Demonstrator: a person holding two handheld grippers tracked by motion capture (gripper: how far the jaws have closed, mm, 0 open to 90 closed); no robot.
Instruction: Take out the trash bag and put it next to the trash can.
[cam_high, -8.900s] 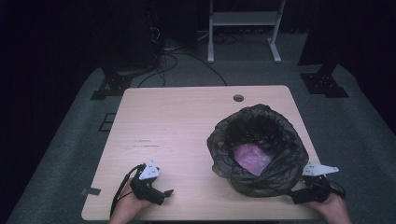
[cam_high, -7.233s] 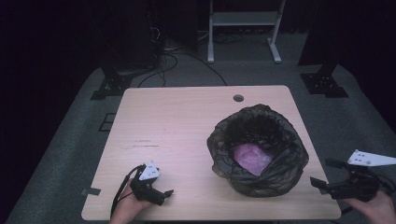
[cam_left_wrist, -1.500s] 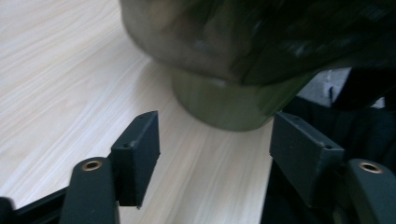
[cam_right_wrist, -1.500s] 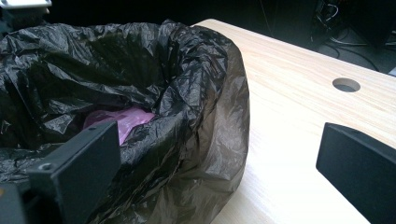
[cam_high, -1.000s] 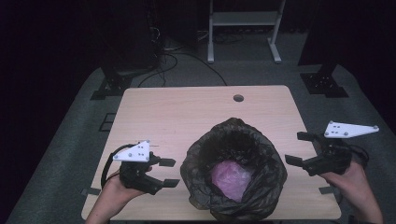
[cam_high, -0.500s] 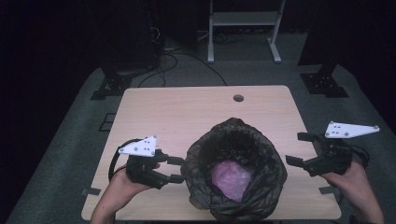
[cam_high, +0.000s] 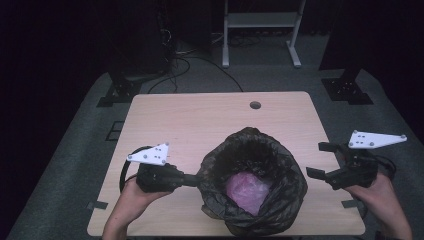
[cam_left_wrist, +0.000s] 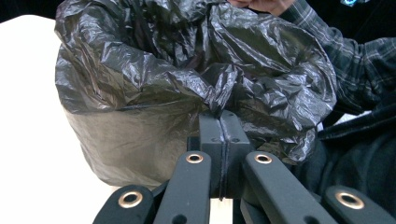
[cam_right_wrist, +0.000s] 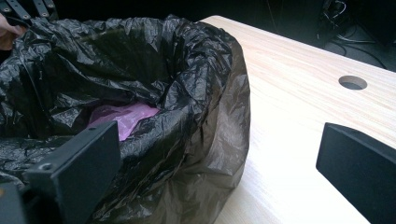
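A crinkled black plastic bin liner (cam_high: 250, 185) lined a small round bin standing near the front edge of the pale wooden tabletop (cam_high: 200, 120), its top folded out over the bin's rim and hanging down the sides. Inside it lay a crumpled pink plastic bag (cam_high: 247, 190).

The left hand-held gripper (cam_high: 192, 180) was at the liner's left side. In the left gripper view its jaws were pressed together on a gathered fold of the black film at the overhang, so one grip on the liner was already made. The right hand-held gripper (cam_high: 322, 160) hung just off the tabletop's right edge, apart from the liner, with its jaws spread wide and nothing between them; in the right gripper view the liner's near wall and the tabletop's round cable hole (cam_right_wrist: 352, 82) lay ahead of it.

Judging from this, the work looked to be at an early stage: only one side of the liner was pinched. The right side of the overhang had yet to be taken, and the liner remained fully seated over the rim, neither lifted free nor gathered closed over the pink bag.
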